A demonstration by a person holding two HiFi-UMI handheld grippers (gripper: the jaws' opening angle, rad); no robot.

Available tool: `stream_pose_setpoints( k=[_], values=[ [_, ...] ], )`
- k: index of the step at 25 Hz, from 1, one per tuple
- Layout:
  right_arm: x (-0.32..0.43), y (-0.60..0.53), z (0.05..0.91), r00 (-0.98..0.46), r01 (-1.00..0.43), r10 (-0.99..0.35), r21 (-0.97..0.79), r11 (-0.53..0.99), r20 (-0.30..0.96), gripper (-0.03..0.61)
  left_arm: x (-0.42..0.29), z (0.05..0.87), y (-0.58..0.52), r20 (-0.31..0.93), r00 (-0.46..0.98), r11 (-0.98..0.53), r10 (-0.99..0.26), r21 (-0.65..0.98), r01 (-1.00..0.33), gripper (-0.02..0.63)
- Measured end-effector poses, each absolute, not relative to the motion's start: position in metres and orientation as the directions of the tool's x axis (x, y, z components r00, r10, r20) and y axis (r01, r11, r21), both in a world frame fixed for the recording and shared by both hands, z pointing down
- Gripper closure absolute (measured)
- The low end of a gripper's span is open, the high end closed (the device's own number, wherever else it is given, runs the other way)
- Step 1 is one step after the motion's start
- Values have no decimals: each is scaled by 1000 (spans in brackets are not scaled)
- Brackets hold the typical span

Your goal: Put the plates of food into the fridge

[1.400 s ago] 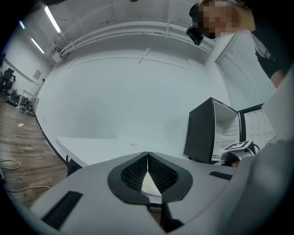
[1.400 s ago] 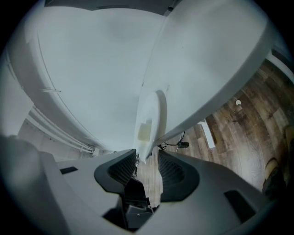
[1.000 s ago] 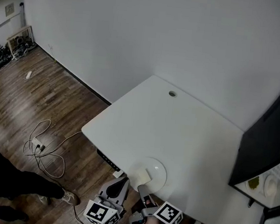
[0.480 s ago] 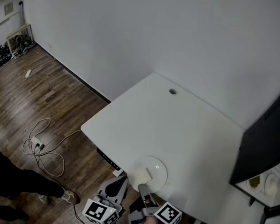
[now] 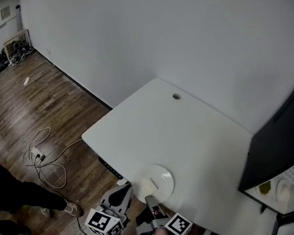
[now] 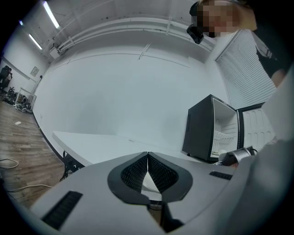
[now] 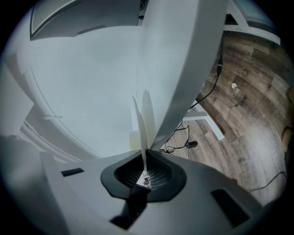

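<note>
A white plate [image 5: 160,177] with a pale block of food [image 5: 149,184] sits at the near edge of the white table [image 5: 186,139]. My right gripper [image 5: 150,197] has just been closing, and its jaws now pinch the plate's near rim. In the right gripper view the plate [image 7: 139,124] stands edge-on between the pads of the right gripper [image 7: 144,160]. My left gripper [image 5: 127,188] hangs just left of the plate, off the table edge. In its own view the left gripper [image 6: 147,156] is shut with its tips touching and nothing held.
The black mini fridge [image 5: 274,148] stands at the table's right end with its door open; a plate of green food [image 5: 265,188] and a white dish [image 5: 284,190] lie inside. The open fridge [image 6: 209,133] also shows ahead of the left gripper. Cables [image 5: 43,155] and a person's legs [image 5: 3,193] are on the wooden floor at left.
The right gripper's fingers have drawn together on the plate's near rim. The plate, the table and the left gripper keep their places; the whole view has shifted slightly.
</note>
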State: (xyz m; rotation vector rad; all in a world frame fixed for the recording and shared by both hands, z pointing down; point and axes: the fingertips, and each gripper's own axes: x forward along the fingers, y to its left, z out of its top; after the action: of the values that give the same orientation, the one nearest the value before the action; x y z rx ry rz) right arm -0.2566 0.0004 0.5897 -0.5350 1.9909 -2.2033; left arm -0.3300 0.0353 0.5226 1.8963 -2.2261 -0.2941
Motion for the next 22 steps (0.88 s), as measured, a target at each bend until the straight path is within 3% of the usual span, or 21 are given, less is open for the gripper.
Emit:
stream_pose_setpoints(
  k=[9, 22],
  values=[
    [-226, -22, 562, -917, -133, -361, -982, -131, 172, 561, -311, 498, 14, 2, -94, 92, -996, 263, -960, 606],
    [-98, -73, 507, -815, -122, -548, -980, -160, 191, 561, -203, 446, -89, -58, 172, -181, -983, 254, -950, 606]
  ],
)
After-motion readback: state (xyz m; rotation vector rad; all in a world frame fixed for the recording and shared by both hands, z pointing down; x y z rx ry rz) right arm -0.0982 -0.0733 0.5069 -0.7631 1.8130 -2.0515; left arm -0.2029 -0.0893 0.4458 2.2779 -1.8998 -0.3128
